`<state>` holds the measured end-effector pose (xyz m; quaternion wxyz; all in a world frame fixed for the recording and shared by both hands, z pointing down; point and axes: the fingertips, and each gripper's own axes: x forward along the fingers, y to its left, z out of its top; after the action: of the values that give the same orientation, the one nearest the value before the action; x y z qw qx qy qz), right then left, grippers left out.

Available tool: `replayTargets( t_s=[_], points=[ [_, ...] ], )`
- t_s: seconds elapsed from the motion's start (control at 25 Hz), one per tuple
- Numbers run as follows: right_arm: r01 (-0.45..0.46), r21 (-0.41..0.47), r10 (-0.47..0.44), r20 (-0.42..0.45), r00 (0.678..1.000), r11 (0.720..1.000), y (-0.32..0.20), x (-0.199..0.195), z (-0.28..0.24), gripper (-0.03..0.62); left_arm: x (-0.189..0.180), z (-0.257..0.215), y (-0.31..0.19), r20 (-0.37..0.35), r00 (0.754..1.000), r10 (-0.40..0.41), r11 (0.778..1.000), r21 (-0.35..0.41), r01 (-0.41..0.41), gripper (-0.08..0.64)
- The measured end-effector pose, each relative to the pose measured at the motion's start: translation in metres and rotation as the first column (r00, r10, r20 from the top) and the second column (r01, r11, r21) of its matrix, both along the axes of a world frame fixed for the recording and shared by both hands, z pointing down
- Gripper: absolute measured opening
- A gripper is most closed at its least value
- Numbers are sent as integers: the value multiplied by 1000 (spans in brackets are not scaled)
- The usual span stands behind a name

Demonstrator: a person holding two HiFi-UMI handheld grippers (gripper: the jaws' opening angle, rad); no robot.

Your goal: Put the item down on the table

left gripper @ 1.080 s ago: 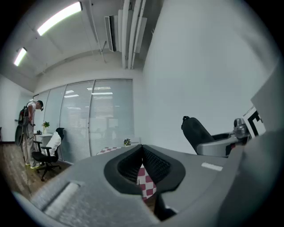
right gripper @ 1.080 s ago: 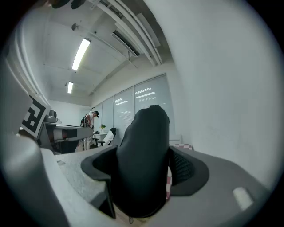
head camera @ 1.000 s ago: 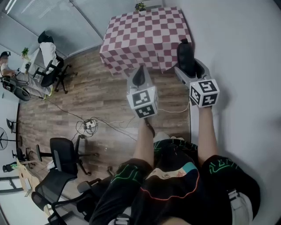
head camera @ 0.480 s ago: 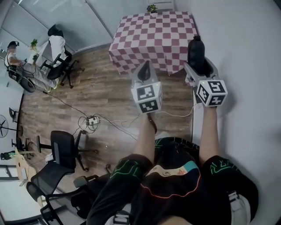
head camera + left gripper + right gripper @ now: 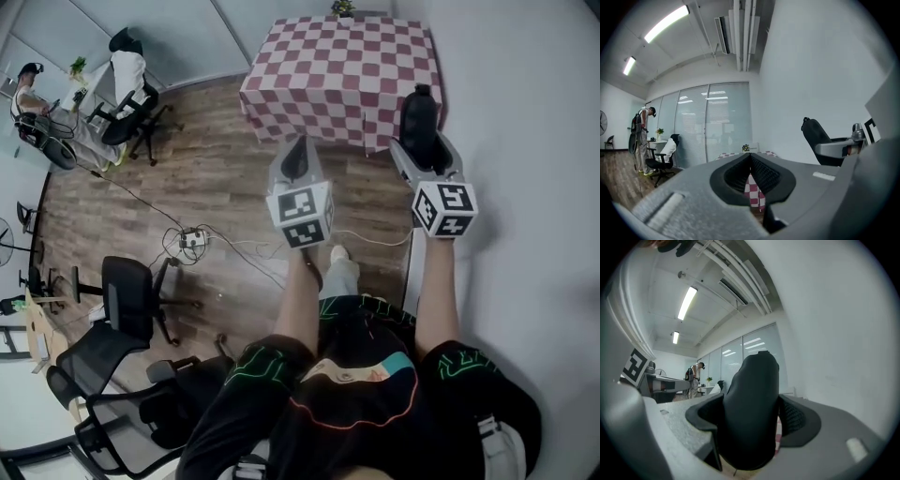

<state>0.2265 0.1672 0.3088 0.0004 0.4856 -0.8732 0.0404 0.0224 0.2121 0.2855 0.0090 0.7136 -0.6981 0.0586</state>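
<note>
The checkered surface [image 5: 342, 66] stands well ahead of both tools. The right tool [image 5: 419, 141] clamps the black item [image 5: 750, 408] upright, probably to carry it over. The left tool [image 5: 750, 161] hangs just left of it, jaws together and empty.

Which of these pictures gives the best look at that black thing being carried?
The right gripper view: the black item fills the middle, clamped between the jaws. The head view shows it small, from above, sticking out ahead of the jaws. The left gripper view catches it side-on at the right edge.
</note>
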Motion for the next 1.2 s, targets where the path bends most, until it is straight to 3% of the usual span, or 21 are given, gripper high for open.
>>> replayTargets(
  t_s=[0.24,0.44,0.64,0.76,1.2],
  points=[
    [-51,-4,51,-5,999,999,-36,3,15,362,-3,15,-26,33,999,21,1000,-3,-21,9],
    [-22,-1,22,-54,998,1000,-63,-23,29,362,-16,43,-63,-10,999,32,998,-55,-33,9],
    [-12,-56,9,-57,998,998,-105,-45,53,362,-25,75,-106,-95,991,95,989,-100,-105,9],
    [-8,-96,0,-83,997,995,-130,-64,70,362,-46,93,-131,-122,990,75,986,-142,-93,9],
    [19,-129,-37,-145,989,992,-214,-137,64,362,-113,93,-209,-208,977,43,993,-103,-66,9]
  ],
)
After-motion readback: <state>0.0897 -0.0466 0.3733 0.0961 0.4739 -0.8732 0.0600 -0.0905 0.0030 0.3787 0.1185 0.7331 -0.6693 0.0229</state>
